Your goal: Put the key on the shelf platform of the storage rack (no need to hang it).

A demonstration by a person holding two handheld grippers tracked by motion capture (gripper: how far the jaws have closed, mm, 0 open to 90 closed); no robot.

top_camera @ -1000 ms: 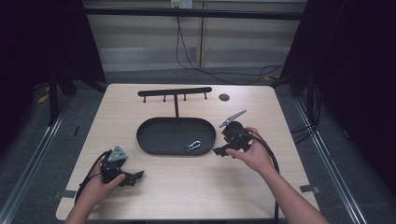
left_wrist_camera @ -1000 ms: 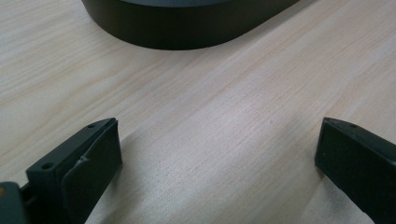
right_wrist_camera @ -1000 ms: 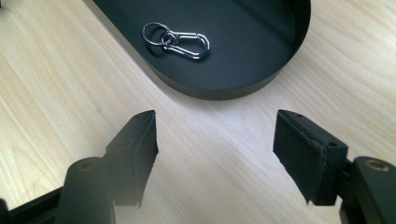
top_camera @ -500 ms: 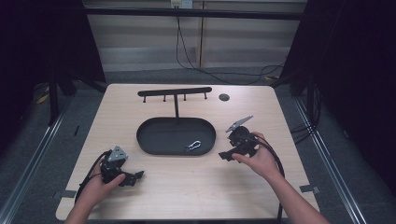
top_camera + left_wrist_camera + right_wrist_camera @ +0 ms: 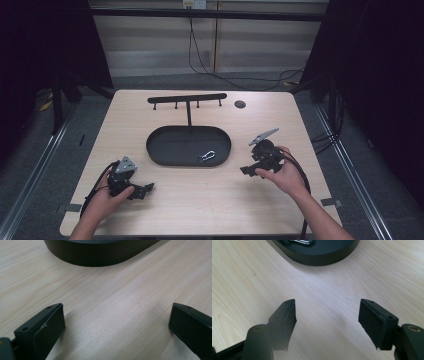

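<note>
Both tools, left (image 5: 142,190) and right (image 5: 248,170), released, flank the tray (image 5: 165,150) over bare table (image 5: 210,200).

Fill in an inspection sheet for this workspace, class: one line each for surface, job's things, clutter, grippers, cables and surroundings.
Surface: pale wooden table, bare between the grippers.
Job's things: black oval tray mid-table, a small metal clip lying in it; black hook rack standing behind it.
Clutter: small dark round disc near the far edge.
Grippers: left gripper and right gripper both open, empty, low over the table, each in a hand.
Cables: one trails from each gripper; black wires hang down the back wall.
Surroundings: grey floor, dark curtains at both sides.
</note>
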